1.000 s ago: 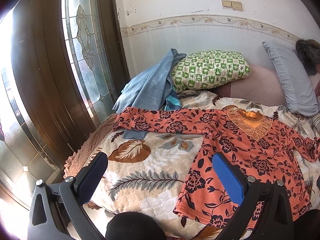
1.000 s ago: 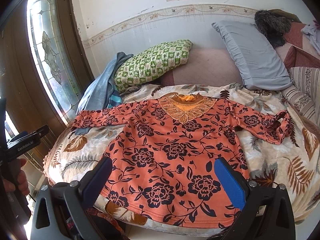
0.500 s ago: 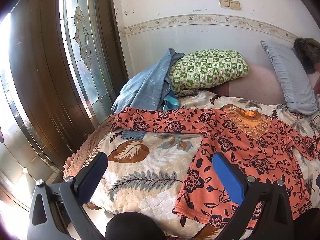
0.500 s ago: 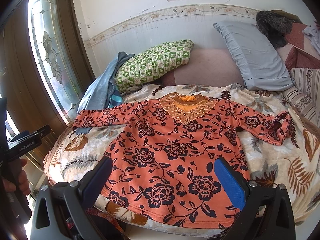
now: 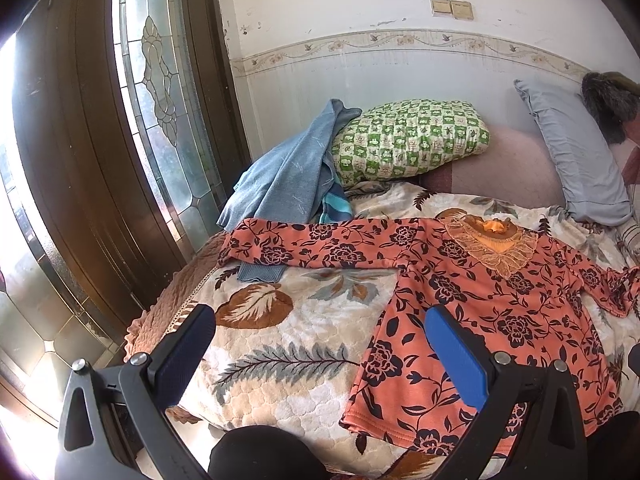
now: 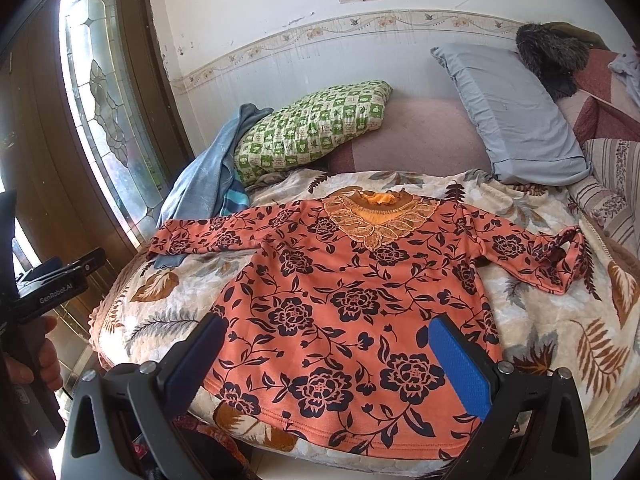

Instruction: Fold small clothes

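Note:
An orange long-sleeved top with dark flowers [image 6: 344,300] lies flat, front up, on the leaf-patterned bed cover [image 6: 160,312], both sleeves spread out. It also shows in the left wrist view [image 5: 480,304]. Its left sleeve [image 5: 304,240] reaches toward a blue garment. Its right cuff [image 6: 560,256] is bunched up. My left gripper [image 5: 320,344] is open and empty above the bed's near left corner. My right gripper [image 6: 326,352] is open and empty above the top's bottom hem.
A blue garment [image 5: 288,184] leans on a green checked pillow [image 5: 408,136] at the back. A grey pillow [image 6: 508,108] leans at the back right. A glass-panelled wooden door [image 5: 152,80] stands to the left. My left hand's gripper shows at the right wrist view's left edge [image 6: 52,280].
Both views have shifted only slightly. The top lies as it did and both grippers stay open.

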